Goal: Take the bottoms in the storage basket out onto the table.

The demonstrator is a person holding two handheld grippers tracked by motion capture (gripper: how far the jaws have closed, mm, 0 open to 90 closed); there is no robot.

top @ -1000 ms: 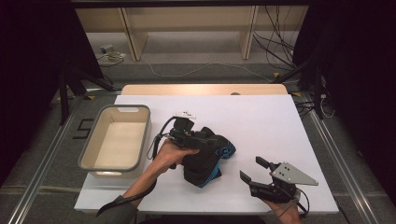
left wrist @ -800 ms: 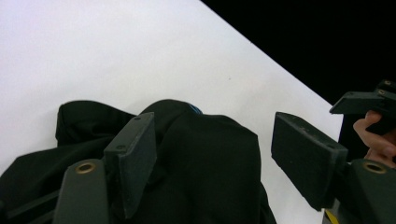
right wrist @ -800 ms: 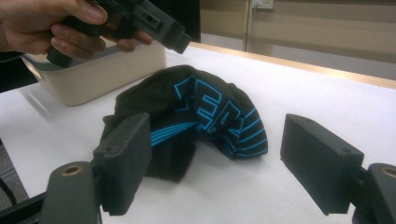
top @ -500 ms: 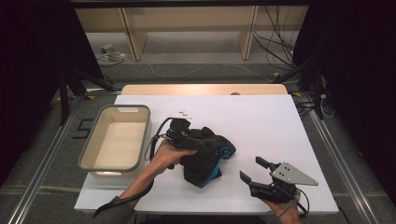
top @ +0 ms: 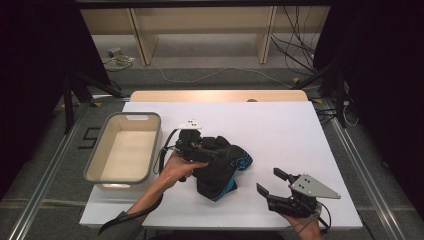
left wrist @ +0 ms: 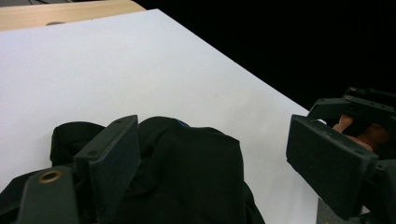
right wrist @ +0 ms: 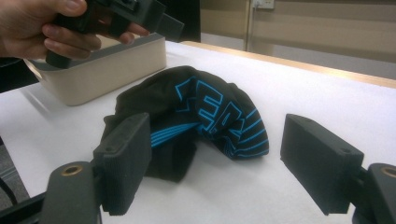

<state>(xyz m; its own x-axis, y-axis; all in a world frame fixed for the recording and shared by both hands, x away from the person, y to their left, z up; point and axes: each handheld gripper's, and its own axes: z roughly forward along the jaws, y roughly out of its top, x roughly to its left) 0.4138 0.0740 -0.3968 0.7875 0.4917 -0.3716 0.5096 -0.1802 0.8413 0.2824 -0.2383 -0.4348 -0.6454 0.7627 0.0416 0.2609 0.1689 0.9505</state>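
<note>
Garment (top: 220, 165): black-and-blue cloth is lying crumpled just right of the beige bin (top: 95, 167).
Left gripper (top: 202, 150): jaws have just been opening, hovering over the cloth.
Right gripper (top: 272, 182): is waiting agape, holding nothing.
Risk: loose folds are likely snagging a rising jaw.

Black fabric garment (right wrist: 205, 107) with bright blue lettering and stripes, beige plastic bin (top: 125, 150) with grey rim, white table (top: 280, 130), black tongs (top: 272, 185)

A white table (top: 300, 130) stands on grey floor (top: 210, 70), pale wooden shelving (top: 200, 25) behind, darkness on both sides.
</note>
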